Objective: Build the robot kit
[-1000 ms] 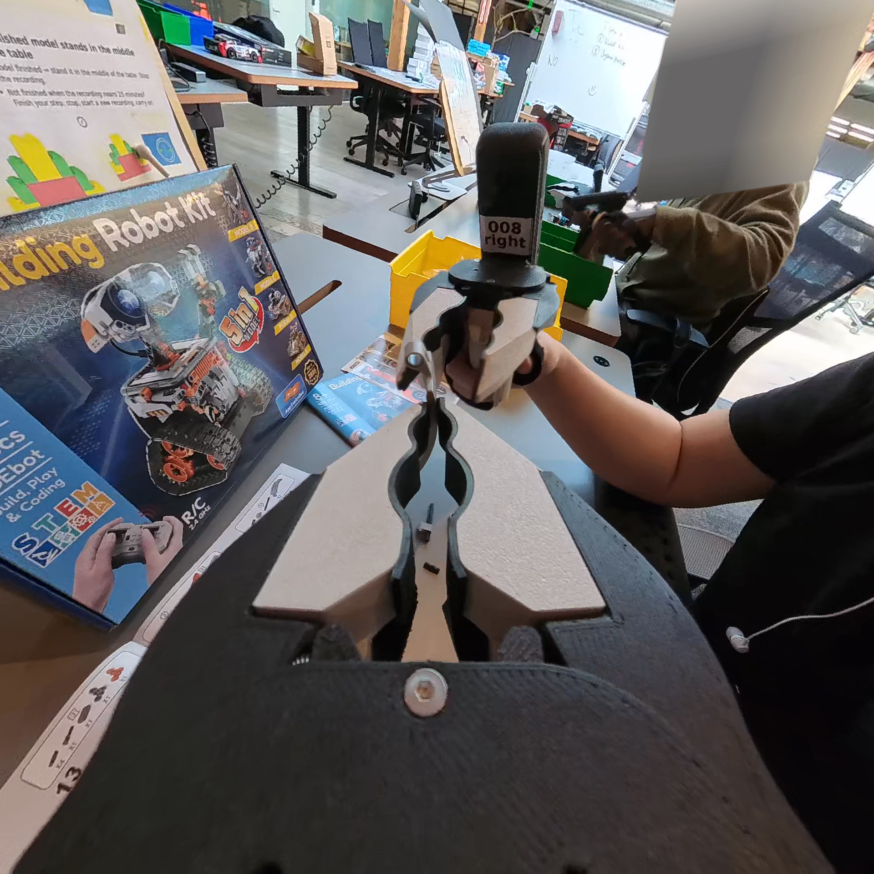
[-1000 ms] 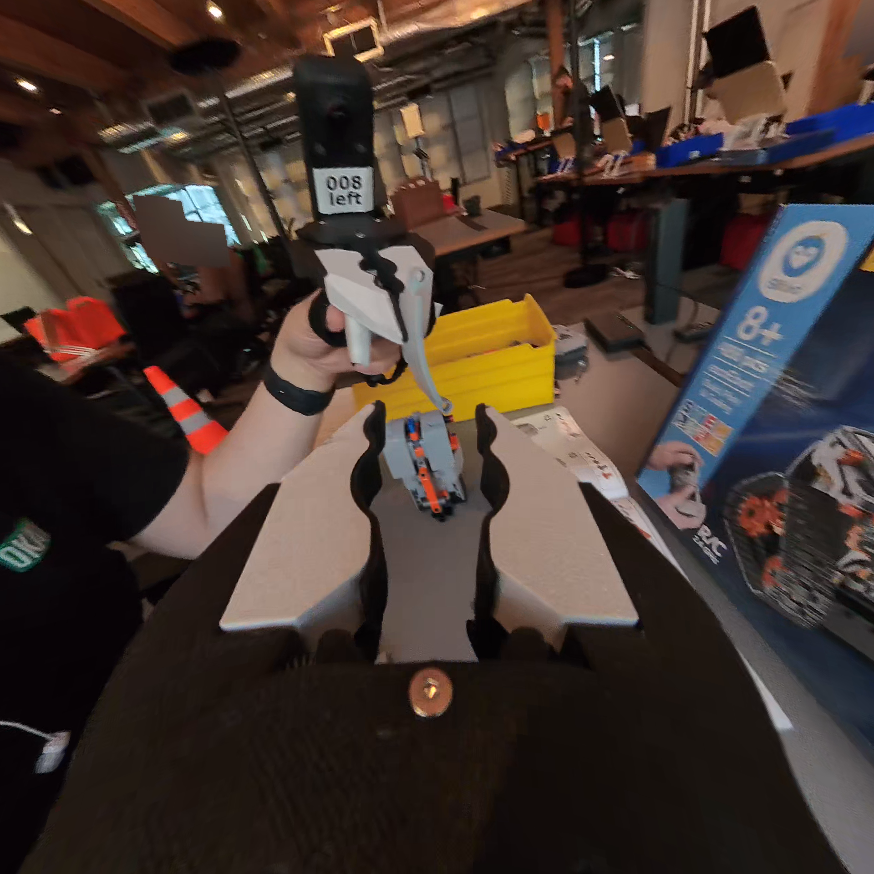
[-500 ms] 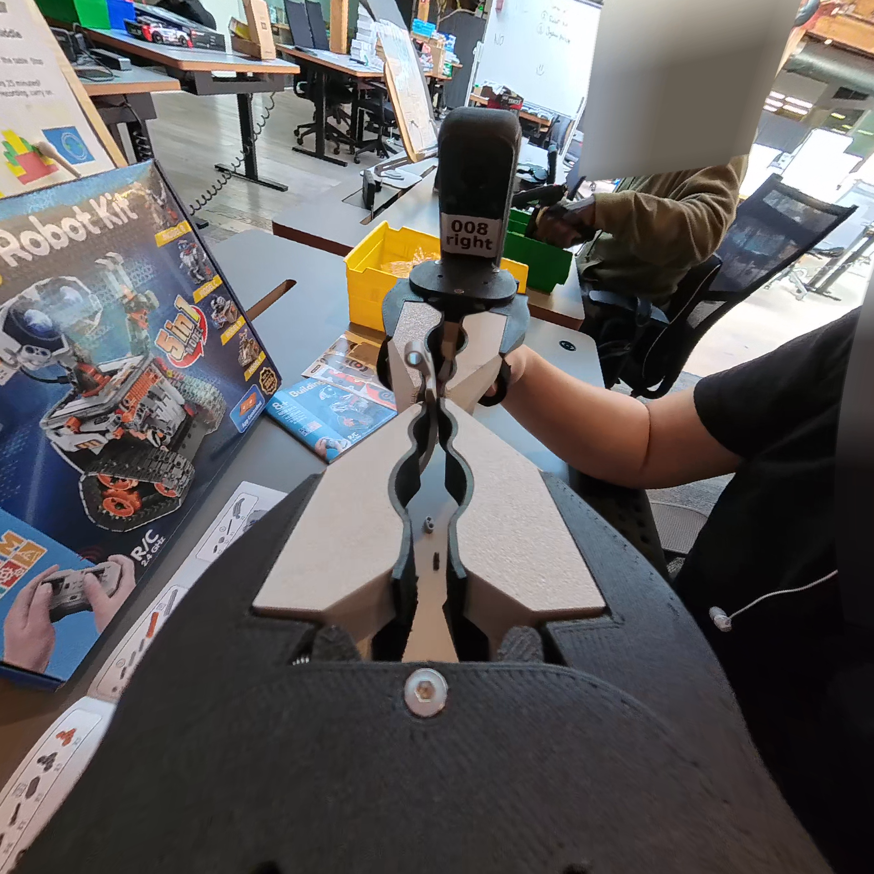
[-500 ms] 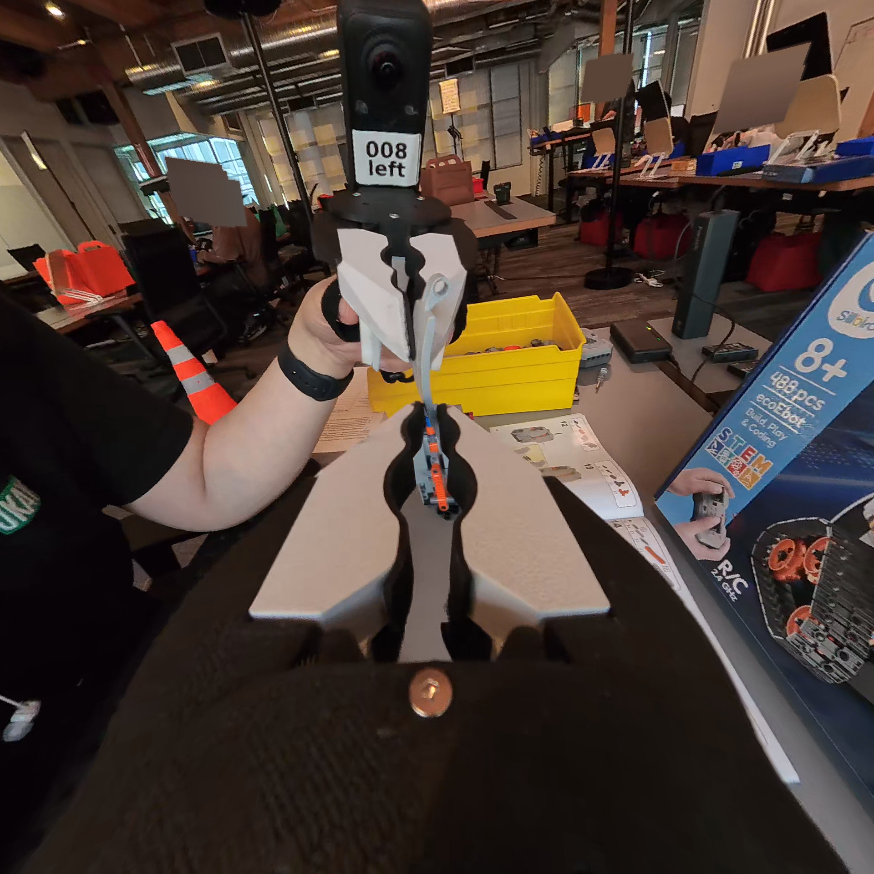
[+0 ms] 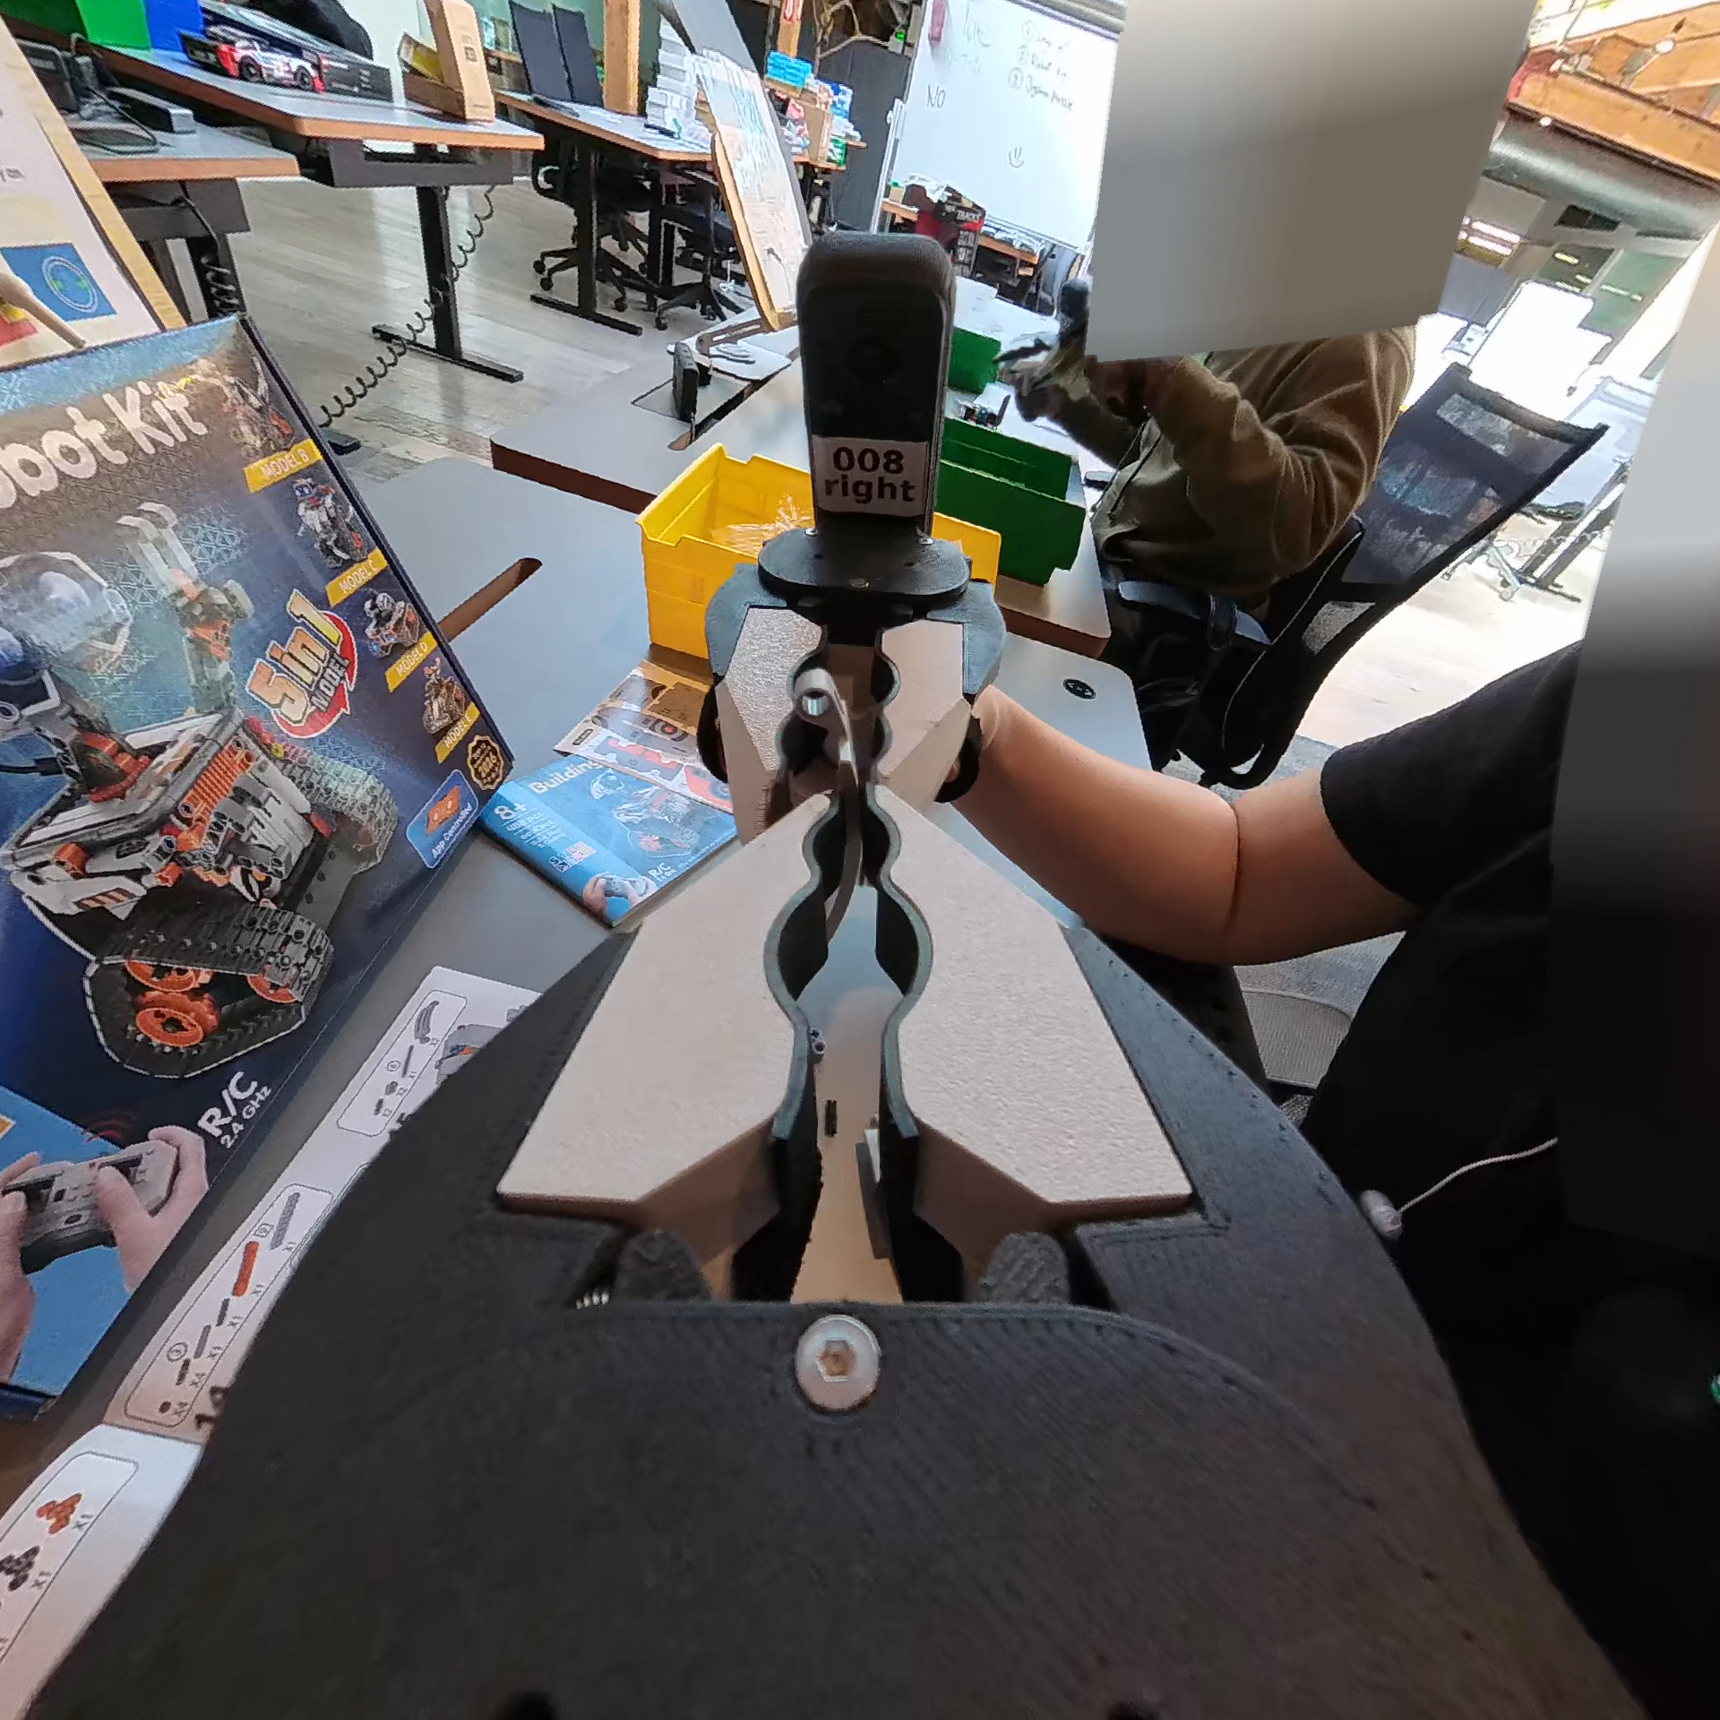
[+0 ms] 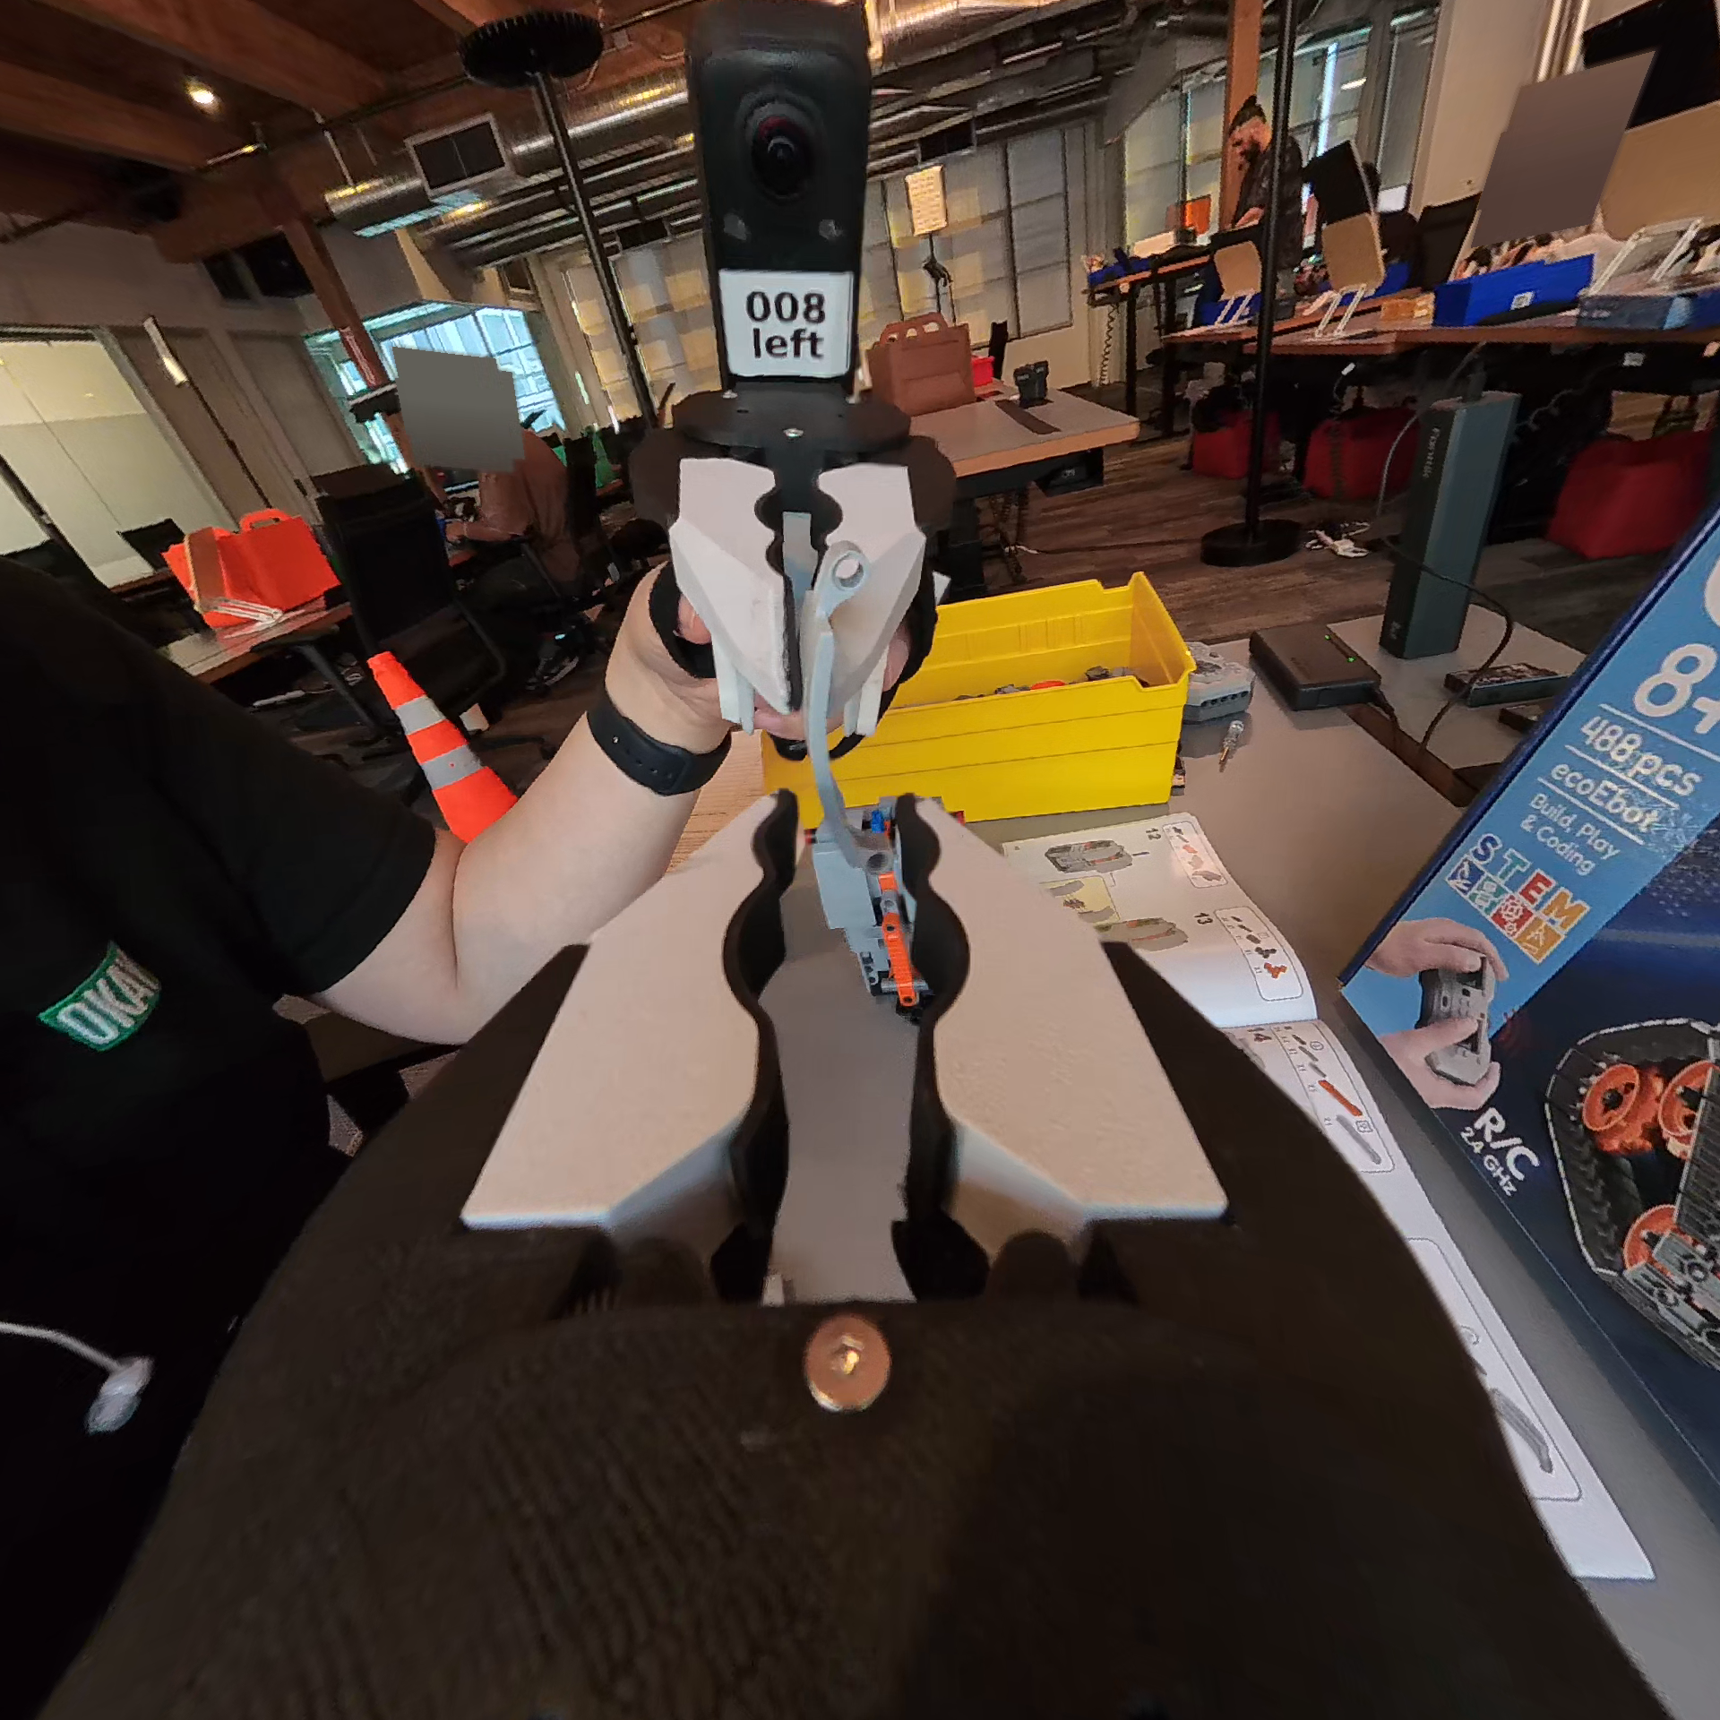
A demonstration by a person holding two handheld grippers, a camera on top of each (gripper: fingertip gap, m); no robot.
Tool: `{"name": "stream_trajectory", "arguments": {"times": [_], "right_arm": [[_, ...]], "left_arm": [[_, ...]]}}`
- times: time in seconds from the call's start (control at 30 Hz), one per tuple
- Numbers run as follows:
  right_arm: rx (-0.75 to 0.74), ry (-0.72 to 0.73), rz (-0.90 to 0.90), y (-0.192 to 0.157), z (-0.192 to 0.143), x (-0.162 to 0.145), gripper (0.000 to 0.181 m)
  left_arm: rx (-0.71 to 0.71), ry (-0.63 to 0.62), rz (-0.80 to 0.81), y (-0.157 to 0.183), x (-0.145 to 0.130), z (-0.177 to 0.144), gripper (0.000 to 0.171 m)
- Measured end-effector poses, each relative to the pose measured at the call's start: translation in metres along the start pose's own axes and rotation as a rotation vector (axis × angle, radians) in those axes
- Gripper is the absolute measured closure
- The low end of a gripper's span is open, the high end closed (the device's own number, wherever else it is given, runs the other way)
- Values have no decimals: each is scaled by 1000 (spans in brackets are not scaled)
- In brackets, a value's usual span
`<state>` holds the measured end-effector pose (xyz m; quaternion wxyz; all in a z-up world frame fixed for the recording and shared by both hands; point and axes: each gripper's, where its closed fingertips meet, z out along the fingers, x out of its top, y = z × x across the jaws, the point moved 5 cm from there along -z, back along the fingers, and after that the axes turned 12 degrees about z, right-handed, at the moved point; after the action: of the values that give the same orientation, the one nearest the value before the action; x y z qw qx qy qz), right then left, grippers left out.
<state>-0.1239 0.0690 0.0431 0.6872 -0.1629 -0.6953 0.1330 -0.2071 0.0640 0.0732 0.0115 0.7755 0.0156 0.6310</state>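
My left gripper is shut on a thin grey curved beam. The beam's ring end sticks out past the tips and its other end runs back between the fingers. From the right wrist view, the left gripper holds the beam upright. The beam's lower end meets the top of a small grey and orange model on the table. My right gripper is partly open, and the model shows in its gap. I cannot tell if they touch. In the left wrist view the right gripper faces the beam closely.
A yellow bin stands behind the model and shows in the left wrist view. A blue kit box leans at the side. Instruction sheets and a booklet lie on the table. A seated person is beyond. Only a small space, under 4 cm, lies between the two pairs of fingers.
My right jaws were wide a second ago, nearly shut half a second ago, and now stand partly apart. The left gripper has kept its hold on the beam.
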Motion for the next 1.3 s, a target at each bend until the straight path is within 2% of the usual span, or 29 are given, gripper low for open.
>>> {"name": "stream_trajectory", "arguments": {"times": [0.1, 0.17, 0.27, 0.3, 0.43, 0.8, 0.87, 1.03, 1.17, 1.23, 1.3], "right_arm": [[18, -147, 26, 4, -5, -19, 158], [-60, -359, 23, 20, -13, -50, 155], [-221, -731, -112, 49, -25, -111, 169], [-230, -796, -144, 54, -26, -124, 169], [-210, -891, -117, 63, -16, -151, 170], [-211, -977, -168, 63, -5, -169, 160], [-198, -979, -181, 61, -1, -170, 161], [-158, -991, -161, 56, 3, -173, 178], [-164, -992, -132, 57, 1, -173, 174], [-163, -960, -123, 57, 0, -167, 167], [-141, -836, -113, 51, 0, -147, 167]], "left_arm": [[23, -14, 3, -2, -1, -3, 171], [39, -12, 6, -2, 0, -6, 171], [49, -5, 10, -2, 2, -10, 171], [51, -5, 11, -2, 2, -11, 171], [55, -6, 11, -2, 2, -14, 171], [53, 15, 11, 0, 5, -18, 171], [52, 17, 8, 0, 5, -18, 171], [50, 10, 9, 0, 5, -17, 171], [50, 10, 4, -1, 4, -17, 171], [49, 7, -1, -1, 3, -16, 171], [42, 8, -5, -2, 3, -15, 171]]}}
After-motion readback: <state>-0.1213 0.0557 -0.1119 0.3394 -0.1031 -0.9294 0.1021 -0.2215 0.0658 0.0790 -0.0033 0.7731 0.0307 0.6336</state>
